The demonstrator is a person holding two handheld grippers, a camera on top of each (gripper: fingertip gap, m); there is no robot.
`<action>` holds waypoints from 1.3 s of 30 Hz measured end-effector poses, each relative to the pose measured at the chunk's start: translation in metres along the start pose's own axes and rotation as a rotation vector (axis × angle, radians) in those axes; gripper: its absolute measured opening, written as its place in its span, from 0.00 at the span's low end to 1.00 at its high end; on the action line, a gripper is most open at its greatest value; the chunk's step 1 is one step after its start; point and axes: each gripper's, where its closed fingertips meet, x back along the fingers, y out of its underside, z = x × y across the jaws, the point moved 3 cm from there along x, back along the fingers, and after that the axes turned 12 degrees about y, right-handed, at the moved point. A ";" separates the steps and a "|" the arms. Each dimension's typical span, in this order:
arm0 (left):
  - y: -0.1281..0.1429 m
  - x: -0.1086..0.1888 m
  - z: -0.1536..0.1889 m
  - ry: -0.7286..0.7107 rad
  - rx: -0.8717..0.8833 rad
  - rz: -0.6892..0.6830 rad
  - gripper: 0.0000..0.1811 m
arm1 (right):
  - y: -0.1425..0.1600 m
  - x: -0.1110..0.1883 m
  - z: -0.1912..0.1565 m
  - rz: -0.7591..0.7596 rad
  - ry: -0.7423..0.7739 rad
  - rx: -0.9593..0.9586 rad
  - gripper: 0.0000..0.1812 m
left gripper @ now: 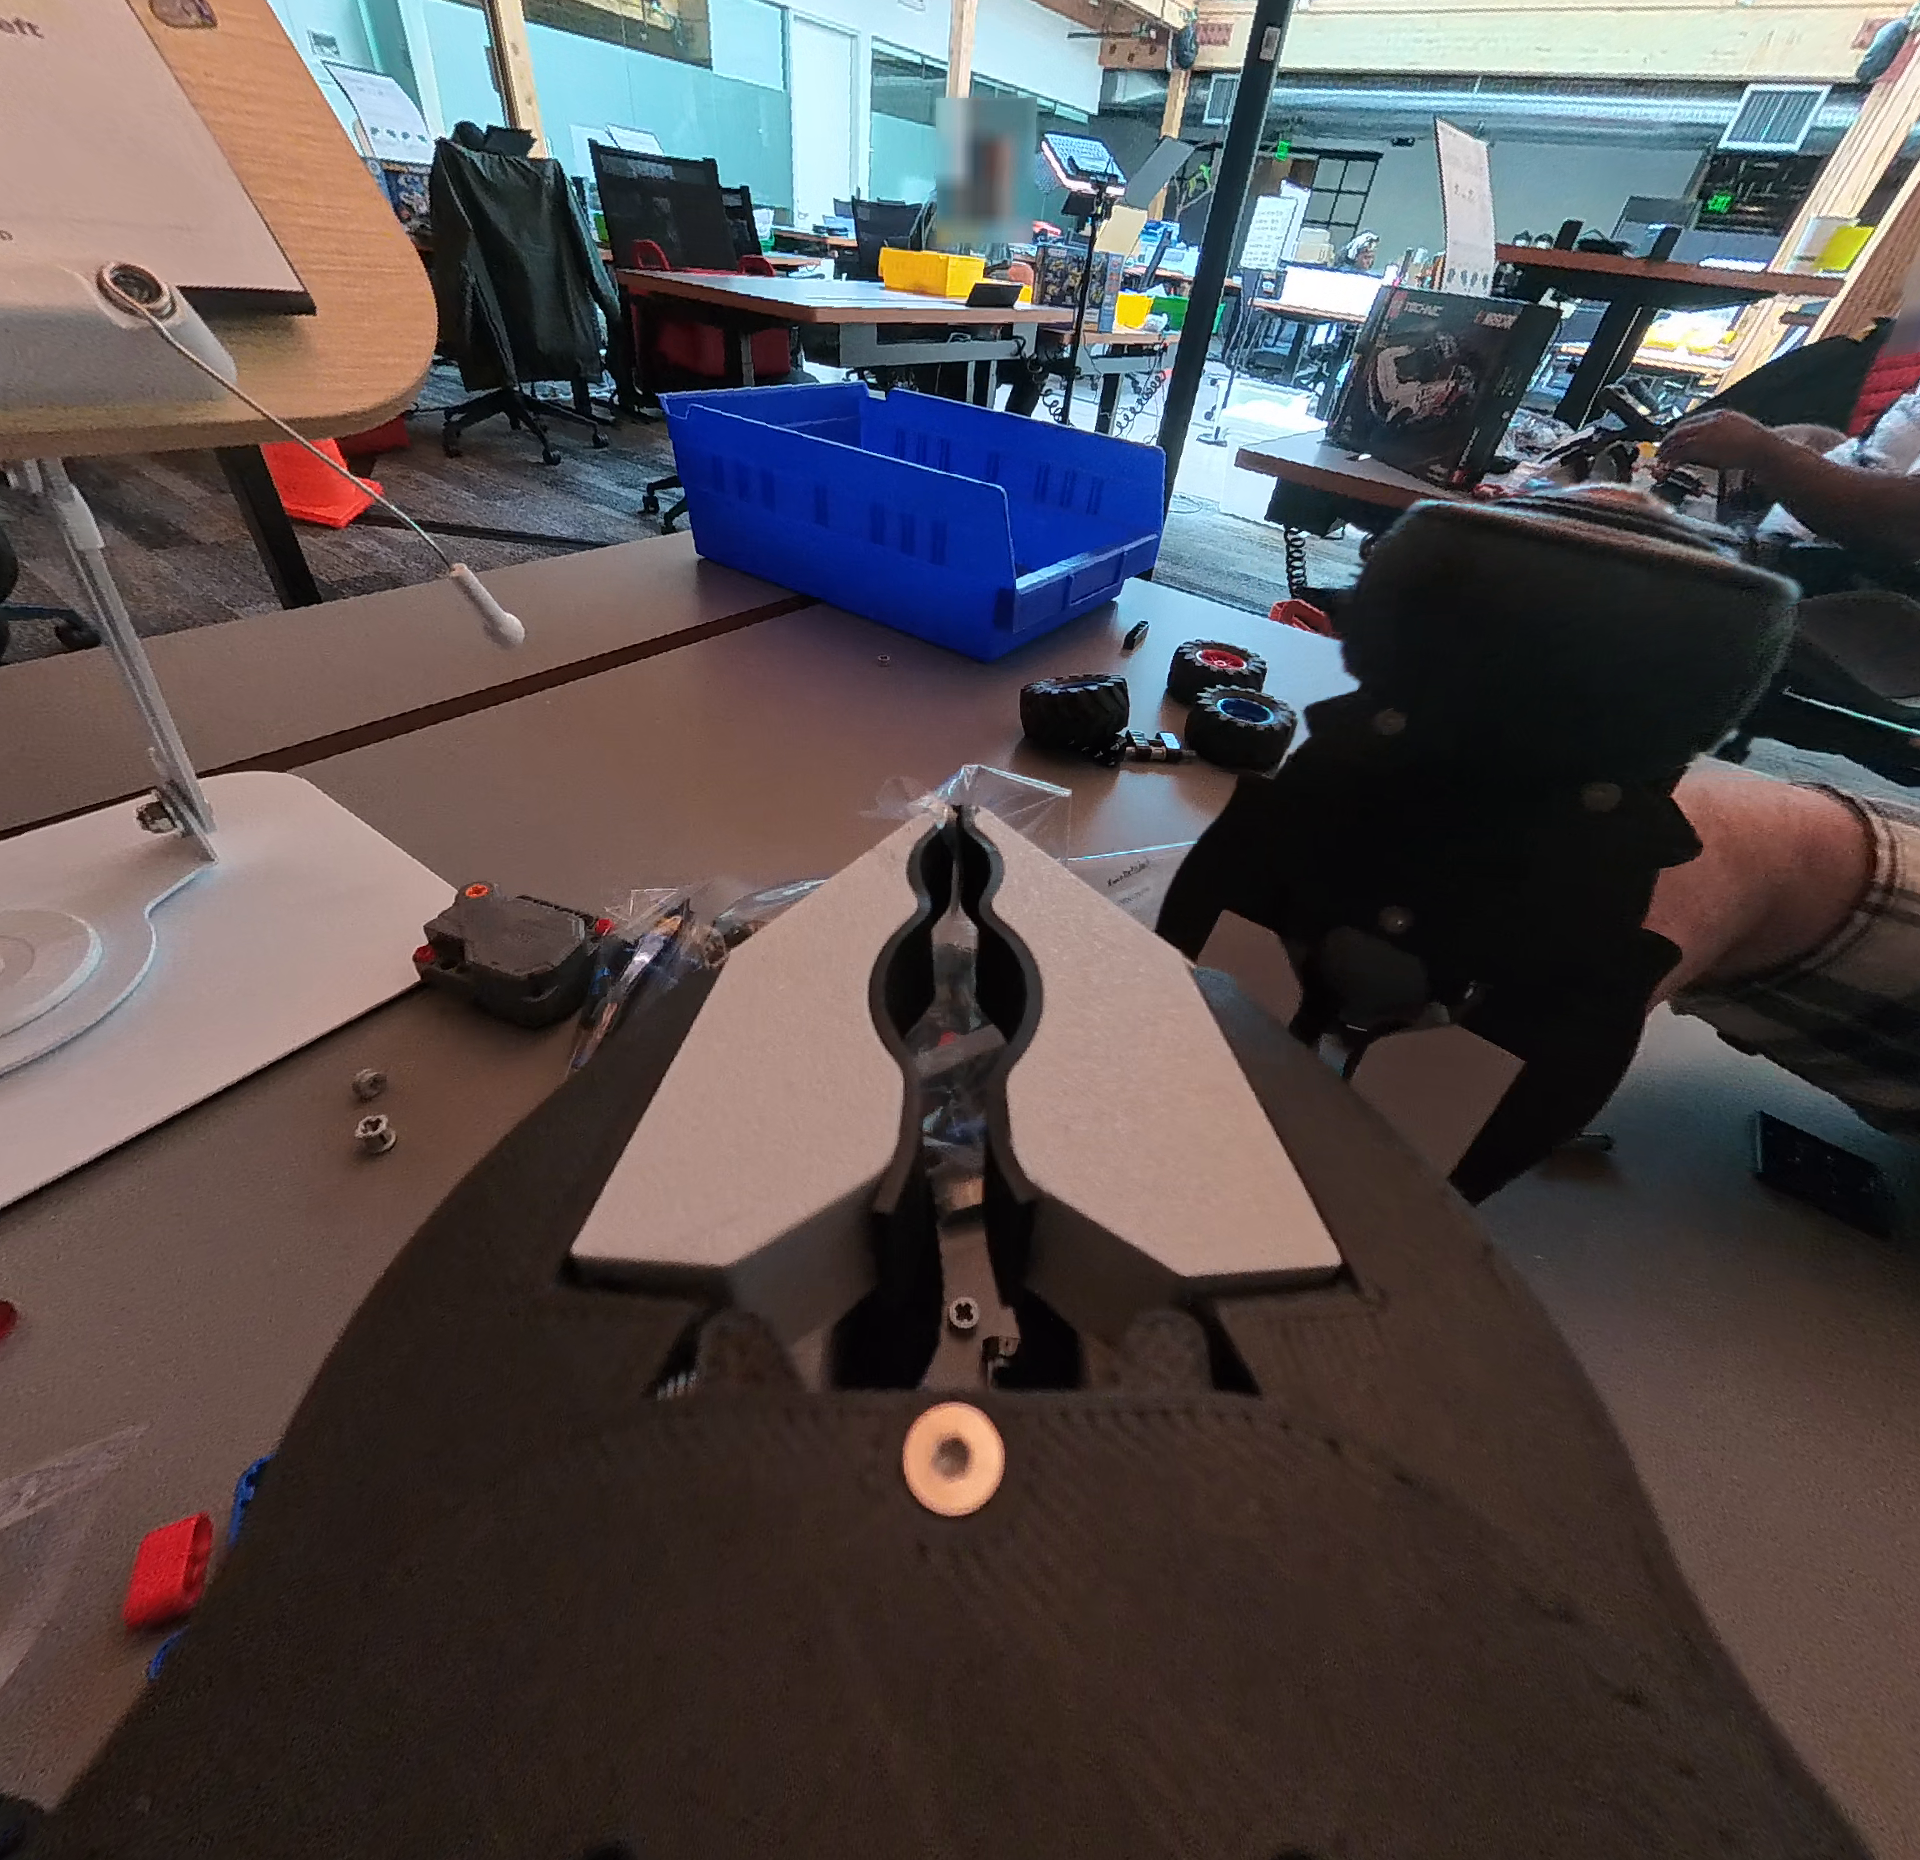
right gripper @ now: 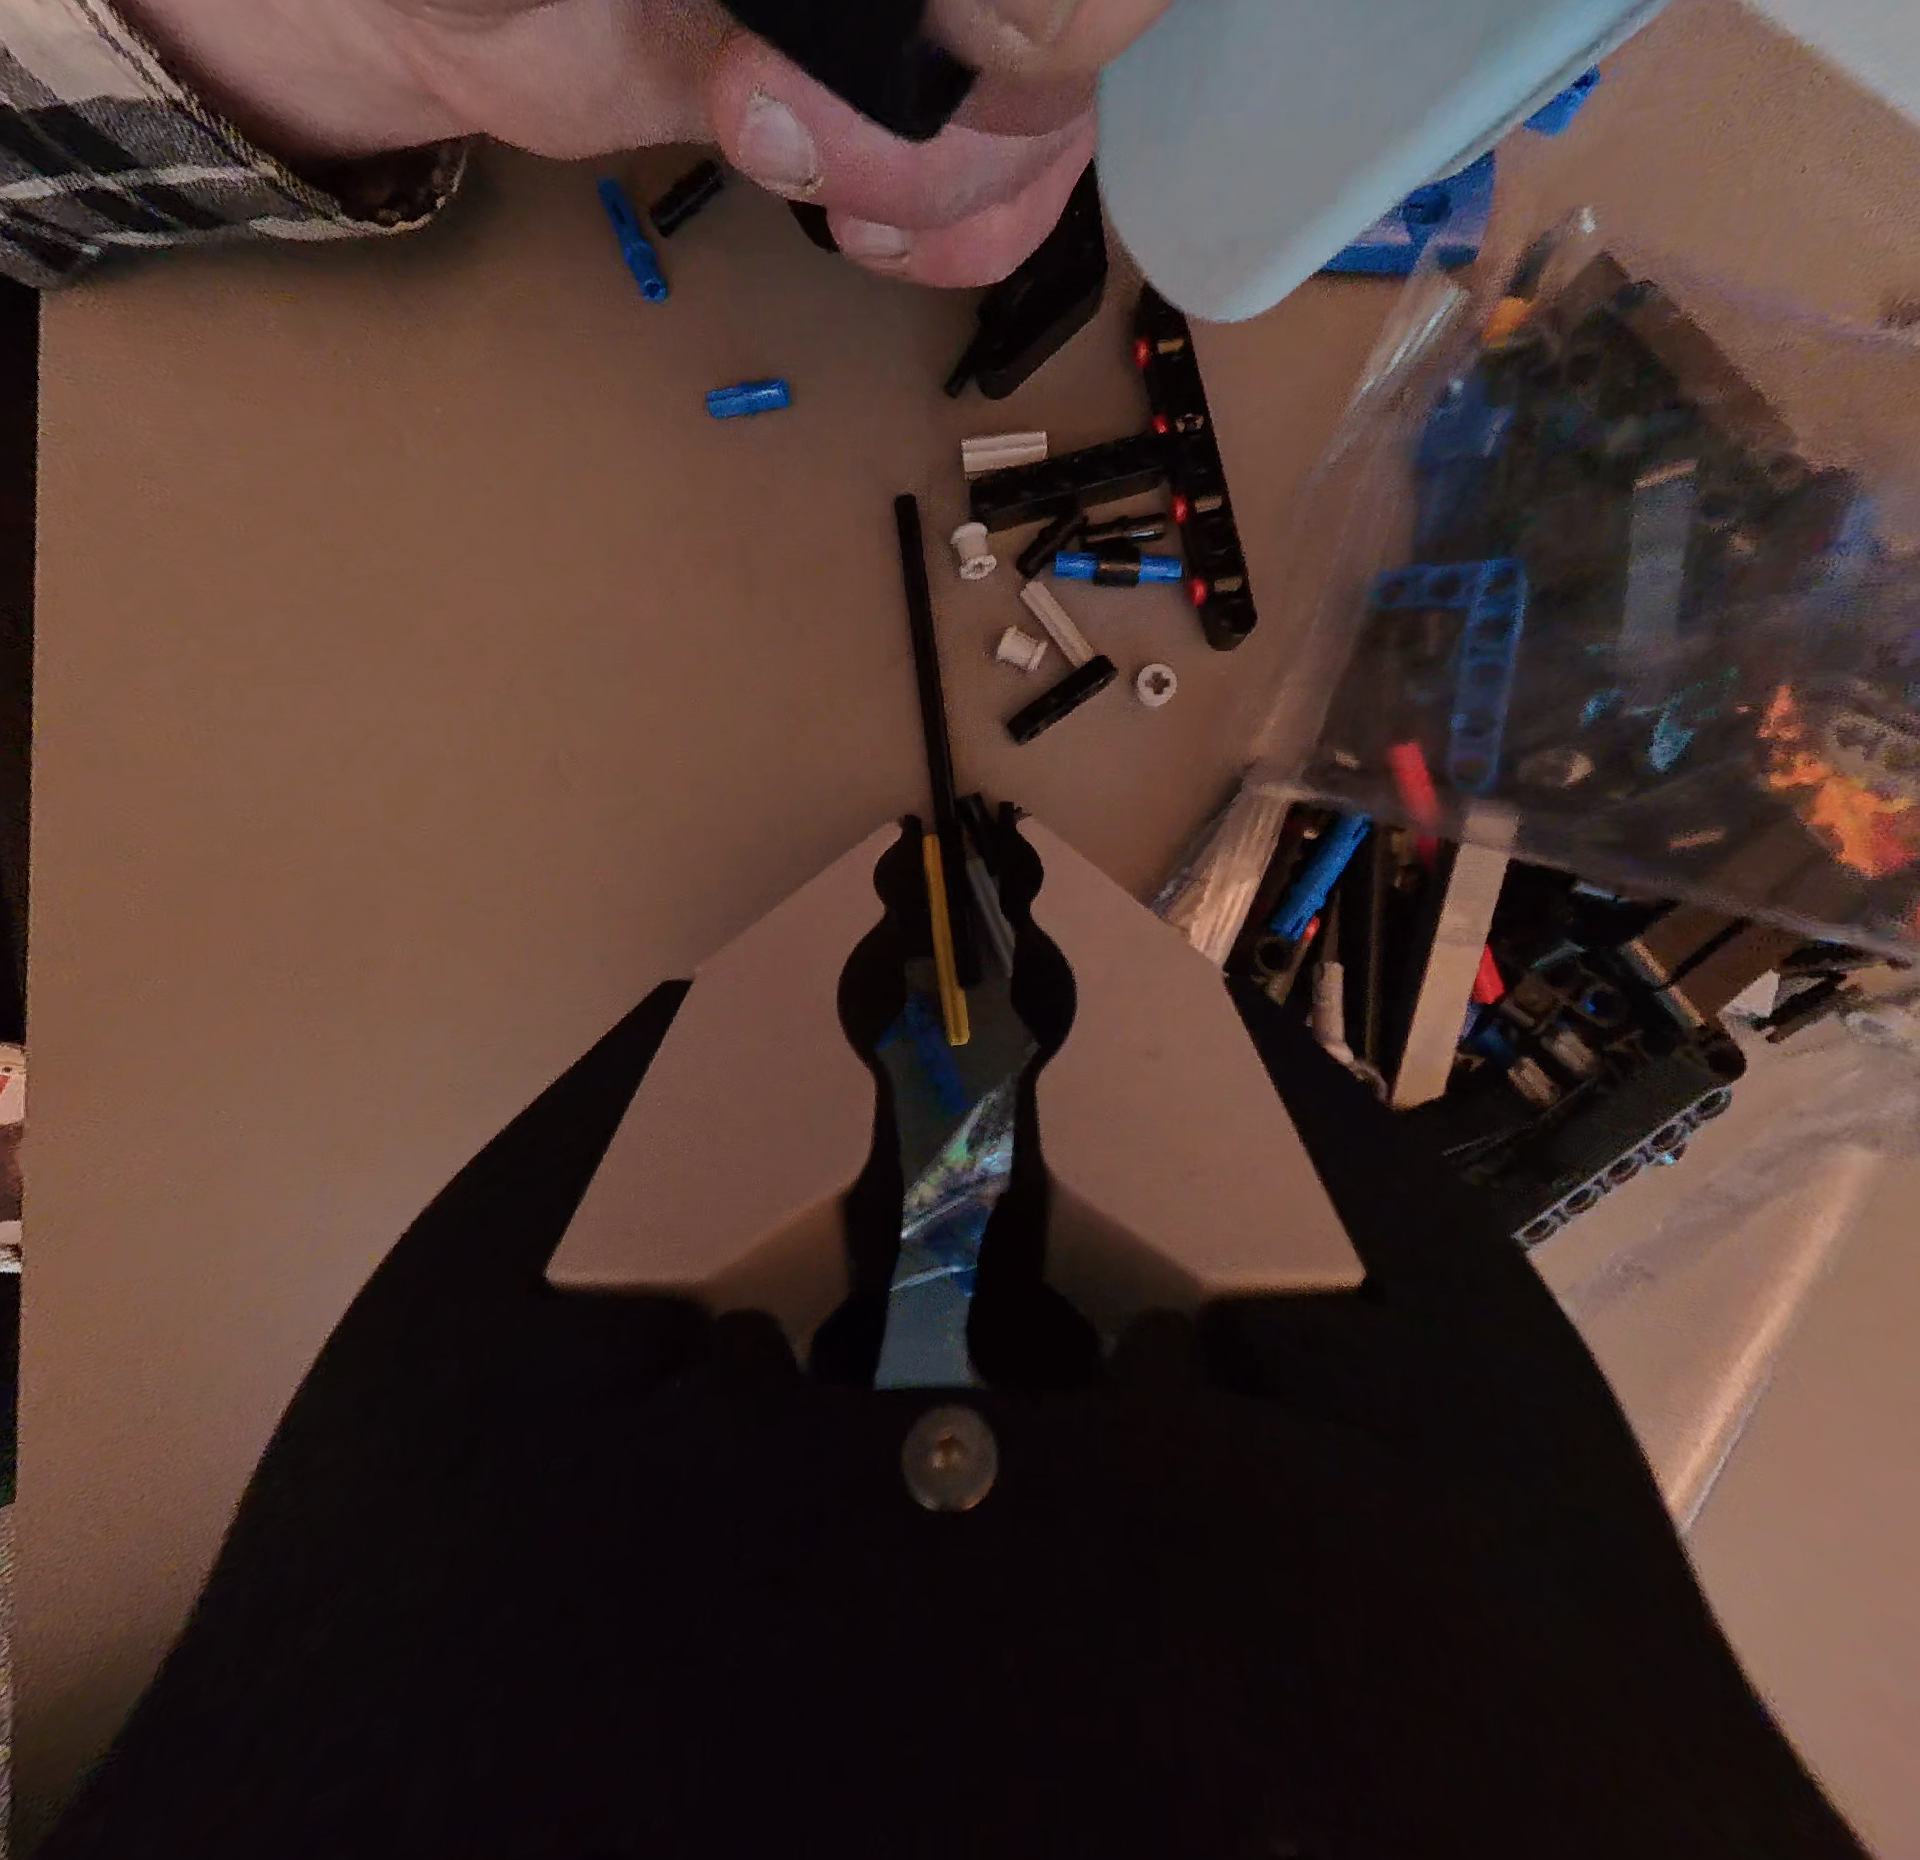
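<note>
My left gripper is shut on the top edge of a clear plastic bag full of small building parts. In the right wrist view that bag hangs at the right, below the left gripper's grey finger and the hand holding it. My right gripper points down at the table, shut on a small clear bag holding a long black rod and a yellow rod. Its black body shows right of the left gripper.
Loose black beams, white bushes and blue pins lie on the brown table. A black frame assembly sits under the bag. A blue bin, three tyres, a grey motor block and a white stand base stand farther off. Spacing between my two grippers at the tips: around 15 centimetres.
</note>
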 end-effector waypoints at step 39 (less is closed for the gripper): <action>-0.002 0.004 -0.006 0.003 0.022 0.016 0.00 | -0.039 0.047 0.000 -0.012 0.225 -0.163 0.15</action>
